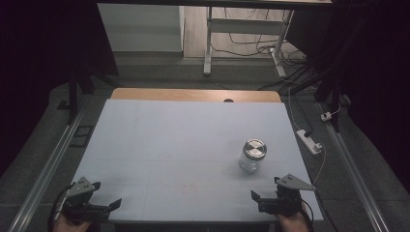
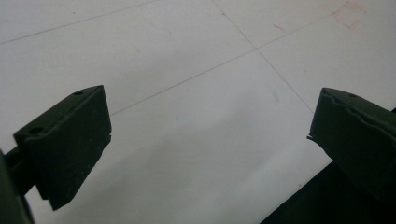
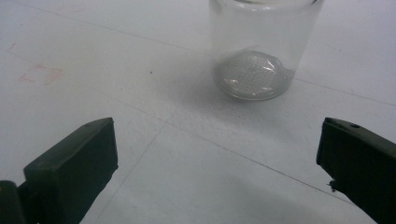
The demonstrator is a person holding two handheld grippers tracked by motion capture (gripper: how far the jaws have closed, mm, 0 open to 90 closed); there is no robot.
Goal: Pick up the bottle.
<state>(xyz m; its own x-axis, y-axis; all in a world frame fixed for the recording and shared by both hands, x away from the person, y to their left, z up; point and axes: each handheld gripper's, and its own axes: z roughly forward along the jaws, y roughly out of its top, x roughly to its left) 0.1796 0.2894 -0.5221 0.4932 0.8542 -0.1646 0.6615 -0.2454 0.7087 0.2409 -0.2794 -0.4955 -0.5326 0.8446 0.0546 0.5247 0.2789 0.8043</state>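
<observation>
High view is showing a lidded jar standing alone on the tabletop, just ahead of the right tool; both tools, the left tool too, are gaping apart, gripping nothing.

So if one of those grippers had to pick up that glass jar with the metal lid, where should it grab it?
Probably around the clear glass body, below the lid. The jar stands upright with round, straight walls, so a level approach from the near side suits it. The right gripper is nearest; its jaws stand wide open and already face the jar, which looks narrower than the gap between them.
</observation>
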